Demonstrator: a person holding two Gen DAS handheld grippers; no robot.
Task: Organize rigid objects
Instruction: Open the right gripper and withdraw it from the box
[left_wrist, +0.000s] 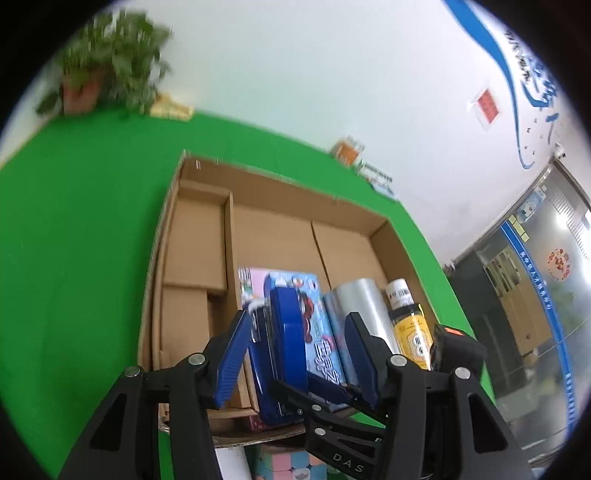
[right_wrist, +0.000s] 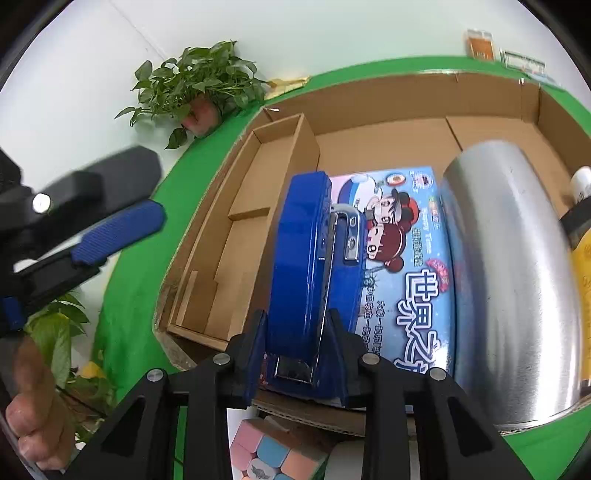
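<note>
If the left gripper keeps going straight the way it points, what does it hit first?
Most likely the blue stapler, which sits between the open fingers of the left gripper and is held by the right gripper. Behind it lies the cartoon box in the cardboard box. Depth is uncertain in this fisheye view.

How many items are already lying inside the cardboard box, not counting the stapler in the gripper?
3: a cartoon-printed box in the middle, a silver cylinder right of it, and a yellow bottle at the far right. The blue stapler may hide more.
</note>
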